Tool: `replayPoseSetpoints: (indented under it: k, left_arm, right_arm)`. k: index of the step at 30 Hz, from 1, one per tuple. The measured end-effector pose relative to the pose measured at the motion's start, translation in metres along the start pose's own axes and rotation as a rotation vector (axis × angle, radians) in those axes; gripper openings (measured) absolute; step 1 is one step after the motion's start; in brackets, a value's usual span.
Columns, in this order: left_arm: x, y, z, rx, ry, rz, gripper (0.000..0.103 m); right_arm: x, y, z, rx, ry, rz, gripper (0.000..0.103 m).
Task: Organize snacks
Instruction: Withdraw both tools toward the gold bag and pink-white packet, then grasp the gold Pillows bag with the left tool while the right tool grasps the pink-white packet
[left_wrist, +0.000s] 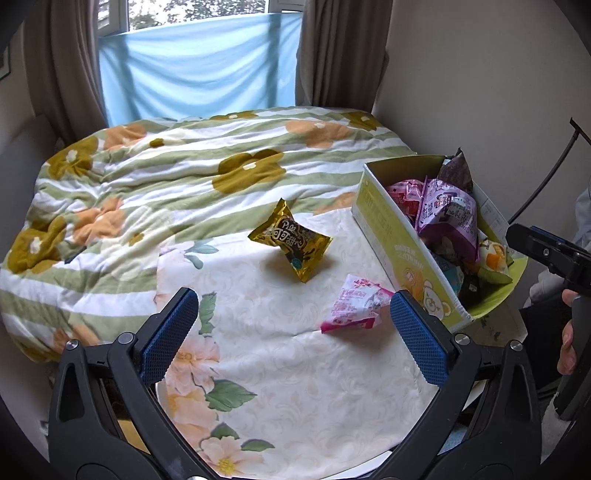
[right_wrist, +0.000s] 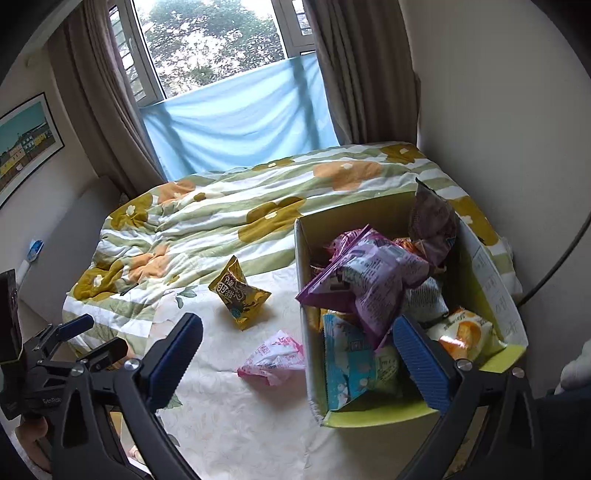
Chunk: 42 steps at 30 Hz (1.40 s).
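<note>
A gold snack packet (left_wrist: 290, 238) (right_wrist: 239, 293) and a pink-and-white packet (left_wrist: 356, 308) (right_wrist: 273, 356) lie on a cream floral cloth (left_wrist: 295, 369) (right_wrist: 240, 406). A yellow-green cardboard box (left_wrist: 402, 240) (right_wrist: 369, 415) to their right holds several snack bags, a purple one (left_wrist: 448, 216) (right_wrist: 365, 284) on top. My left gripper (left_wrist: 293, 332) is open and empty, near the pink packet. My right gripper (right_wrist: 297, 354) is open and empty, with its right finger over the box. The right gripper also shows in the left wrist view (left_wrist: 546, 254), and the left gripper in the right wrist view (right_wrist: 88, 339).
A rumpled green-striped floral quilt (left_wrist: 166, 177) (right_wrist: 221, 206) covers the bed behind the cloth. A window with brown curtains and a blue sheet (left_wrist: 199, 66) (right_wrist: 240, 110) is at the back. A wall (left_wrist: 480, 74) stands right of the box.
</note>
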<state>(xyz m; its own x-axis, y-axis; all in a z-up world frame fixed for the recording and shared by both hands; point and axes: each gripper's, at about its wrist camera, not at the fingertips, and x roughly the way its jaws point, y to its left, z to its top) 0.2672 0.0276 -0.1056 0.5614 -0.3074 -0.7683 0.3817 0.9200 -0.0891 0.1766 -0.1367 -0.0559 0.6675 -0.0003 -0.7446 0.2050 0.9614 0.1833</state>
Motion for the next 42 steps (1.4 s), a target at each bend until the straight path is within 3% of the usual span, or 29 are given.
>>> replayPoseSetpoints:
  k: [8,17,25,28,33,37,42]
  left_arm:
    - [0.047,0.041,0.031,0.109,0.042,-0.07,0.103]
    - [0.159,0.056,0.071,0.196,0.138,-0.173,0.103]
    - [0.248,0.039,0.07,0.317,0.2,-0.201,0.103]
    - [0.271,0.034,0.068,0.345,0.207,-0.183,0.103]
    - [0.294,0.031,0.064,0.36,0.23,-0.222,0.103]
    - [0.298,0.031,0.059,0.352,0.251,-0.3,0.078]
    - [0.289,0.027,0.055,0.389,0.239,-0.293,0.064]
  right_arm:
    - [0.026,0.046,-0.035,0.109,0.034,-0.026,0.103]
    - [0.098,0.075,-0.066,0.217,0.094,-0.12,0.103]
    - [0.161,0.074,-0.093,0.262,0.11,-0.215,0.103]
    - [0.175,0.068,-0.097,0.267,0.105,-0.248,0.103]
    - [0.188,0.06,-0.097,0.276,0.1,-0.295,0.103]
    - [0.195,0.052,-0.098,0.303,0.11,-0.304,0.101]
    - [0.202,0.049,-0.099,0.302,0.124,-0.307,0.093]
